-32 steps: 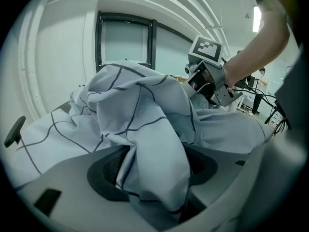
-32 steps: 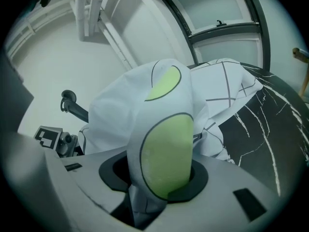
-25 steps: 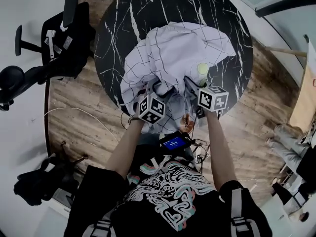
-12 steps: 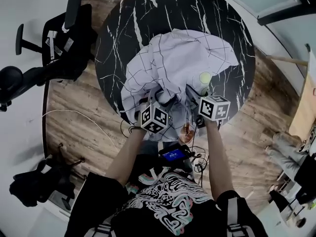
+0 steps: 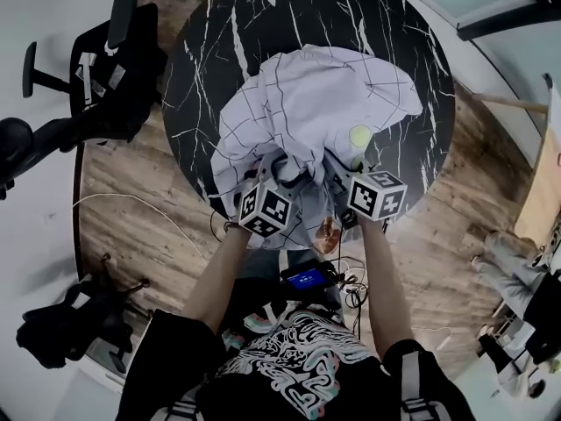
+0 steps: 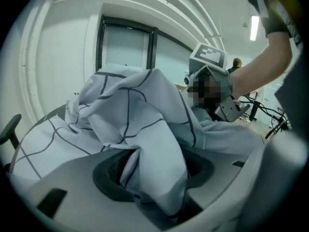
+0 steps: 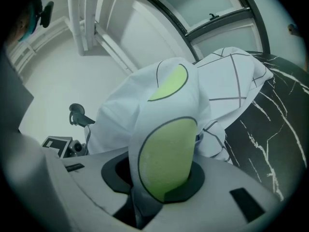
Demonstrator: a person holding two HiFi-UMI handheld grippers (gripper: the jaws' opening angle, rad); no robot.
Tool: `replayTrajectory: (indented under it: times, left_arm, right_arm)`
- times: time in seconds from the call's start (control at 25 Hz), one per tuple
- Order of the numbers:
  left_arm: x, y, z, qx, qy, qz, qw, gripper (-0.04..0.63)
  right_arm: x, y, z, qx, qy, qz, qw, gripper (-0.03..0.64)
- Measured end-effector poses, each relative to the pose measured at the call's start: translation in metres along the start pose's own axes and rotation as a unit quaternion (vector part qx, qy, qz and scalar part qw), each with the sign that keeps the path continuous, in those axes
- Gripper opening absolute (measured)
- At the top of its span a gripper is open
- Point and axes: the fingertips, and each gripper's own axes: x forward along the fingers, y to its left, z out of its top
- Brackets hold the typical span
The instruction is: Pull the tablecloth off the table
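Tablecloth: white cloth [image 5: 307, 95] with thin dark grid lines and a green patch [image 5: 360, 136] printed on it, gathered into a loose heap.
Where it lies: on the round black marbled surface [image 5: 219, 33], at centre and lower centre of the head view. Its near edge spills over the rim toward us, and the upper part of the surface is already bare.
Left tool: the left tool [image 6: 154, 175] is clamped on a thick fold of the cloth. Its jaws have just closed a little further, with fabric bunched between them.
Right tool: the right tool [image 7: 157, 178] is clamped on a fold carrying a green patch. Its jaws have also just tightened, with cloth between them.
Handling: we judge it light, soft and limp. It should slide easily over the smooth stone, crumple rather than keep its shape, and be hard to damage.
Where to hold: we think the two near-edge folds we already grip are right, since bunched layers should slip less than a single one.
Containers: we see none on or beside the cloth.
Stage: we judge the pull well along, with most of the cloth still resting on the surface.
Risk: a thin fold could slide out, or the trailing end could drop to the wooden floor [image 5: 131, 174].
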Motion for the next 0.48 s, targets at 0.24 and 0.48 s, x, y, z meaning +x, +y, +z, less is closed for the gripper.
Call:
replayTrajectory:
  times: [0.24, 0.48]
  left_arm:
    - [-0.011, -0.003, 0.011, 0.005, -0.030, 0.002, 0.9995, 0.248]
    - [-0.020, -0.002, 0.021, 0.014, -0.039, 0.010, 0.9991, 0.241]
  right_arm:
    - [-0.003, 0.018, 0.004, 0.007, -0.023, 0.018, 1.000, 0.110]
    - [-0.007, 0.027, 0.009, 0.006, -0.037, 0.024, 0.999, 0.107]
